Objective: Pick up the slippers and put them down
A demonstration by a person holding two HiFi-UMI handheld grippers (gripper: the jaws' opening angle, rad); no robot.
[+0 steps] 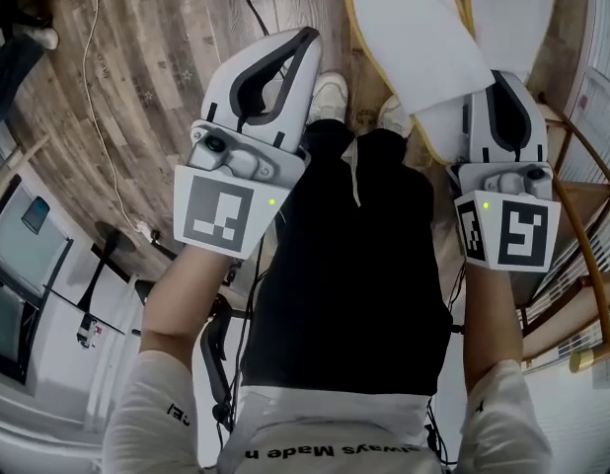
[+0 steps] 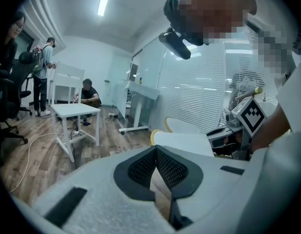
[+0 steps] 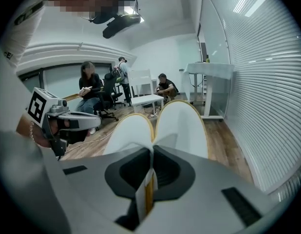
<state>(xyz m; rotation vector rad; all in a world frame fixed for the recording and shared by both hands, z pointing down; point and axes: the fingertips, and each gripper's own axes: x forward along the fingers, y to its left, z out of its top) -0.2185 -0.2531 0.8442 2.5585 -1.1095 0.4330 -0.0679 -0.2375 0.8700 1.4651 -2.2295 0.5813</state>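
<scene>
Two white slippers with yellow rims (image 1: 428,38) (image 1: 512,8) hang together above the wood floor at the upper right of the head view. My right gripper (image 1: 502,79) is shut on their pinched ends. In the right gripper view the slippers (image 3: 132,129) (image 3: 182,123) fan out beyond the right gripper (image 3: 151,155), with fabric and a yellow edge squeezed between the pads. My left gripper (image 1: 307,39) is held to the left of them, apart from them, its fingertips meeting on nothing. The left gripper (image 2: 156,149) view shows the slippers (image 2: 184,141) off to its right.
The person's white shoes (image 1: 330,92) and black trousers lie below between the grippers. A cable (image 1: 88,77) runs over the floor at left. A wooden rail (image 1: 581,225) curves at right. White tables (image 2: 75,110), seated and standing people and a blind-covered glass wall (image 3: 257,82) surround the area.
</scene>
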